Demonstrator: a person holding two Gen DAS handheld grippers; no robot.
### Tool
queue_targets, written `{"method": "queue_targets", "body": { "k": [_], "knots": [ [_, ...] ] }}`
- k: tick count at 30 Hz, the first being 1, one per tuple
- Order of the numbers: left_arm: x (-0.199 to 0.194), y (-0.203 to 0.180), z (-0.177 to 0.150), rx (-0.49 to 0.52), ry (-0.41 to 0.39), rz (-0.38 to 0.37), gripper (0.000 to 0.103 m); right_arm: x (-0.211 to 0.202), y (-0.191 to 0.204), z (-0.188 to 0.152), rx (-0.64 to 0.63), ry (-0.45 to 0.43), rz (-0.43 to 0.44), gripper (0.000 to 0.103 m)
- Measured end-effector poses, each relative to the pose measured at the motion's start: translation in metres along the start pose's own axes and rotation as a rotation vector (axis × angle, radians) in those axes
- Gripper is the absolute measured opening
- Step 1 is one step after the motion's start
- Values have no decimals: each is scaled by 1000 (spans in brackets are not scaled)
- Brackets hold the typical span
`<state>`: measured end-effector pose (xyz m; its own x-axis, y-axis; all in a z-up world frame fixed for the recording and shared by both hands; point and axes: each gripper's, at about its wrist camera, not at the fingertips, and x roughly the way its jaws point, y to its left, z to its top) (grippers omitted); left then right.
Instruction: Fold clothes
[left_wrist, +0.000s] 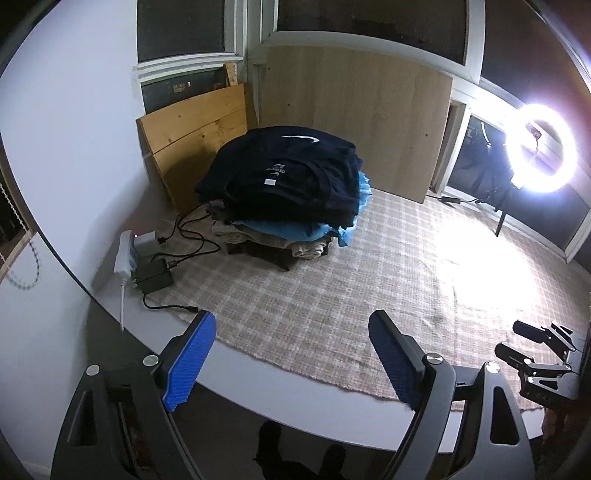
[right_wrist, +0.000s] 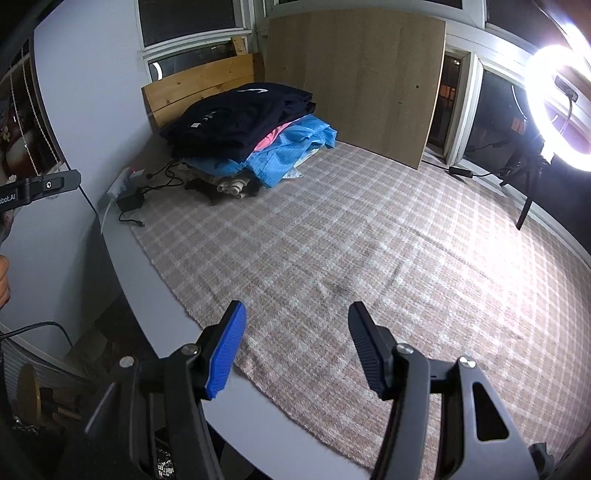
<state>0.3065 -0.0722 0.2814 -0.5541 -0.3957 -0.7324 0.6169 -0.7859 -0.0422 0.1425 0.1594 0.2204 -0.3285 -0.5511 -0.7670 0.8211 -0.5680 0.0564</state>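
We hold both tools over the near edge of the table (left_wrist: 55, 122), nothing in either. The left gripper (left_wrist: 291, 354) has its jaws spread wide and bare; the right gripper (right_wrist: 295, 343) stands parted a little narrower, also bare. The plaid cloth (right_wrist: 369, 258) in front of us carries no garment.

The clothes sit as one pile (left_wrist: 288, 192) at the far left of the table, against the wooden boards (left_wrist: 199, 129). A dark navy garment (right_wrist: 236, 114) tops it; blue fabric (right_wrist: 291, 147), a pink layer and beige pieces lie beneath.

Risks, as we judge them:
- Pinching the top garment deep may catch the blue layer under it and drag the pile over, since the lower layers overhang loosely.
- The power strip (left_wrist: 123, 254) and its black cables (left_wrist: 188, 236) lie just beside the pile's left foot. A low reach from that side could snag a cable.
- The ring light (left_wrist: 541, 147) washes out the right of the cloth, so edges laid there would be hard to read.

Pose: both grippers tilt downward and forward, side by side, well short of the pile.
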Motion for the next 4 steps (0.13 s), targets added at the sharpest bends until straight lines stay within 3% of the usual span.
{"method": "queue_targets", "body": {
  "k": [4],
  "knots": [
    [-8,2,-1,-2,-42,2,84,1,0,-1,-1,2,1,57]
  ]
}}
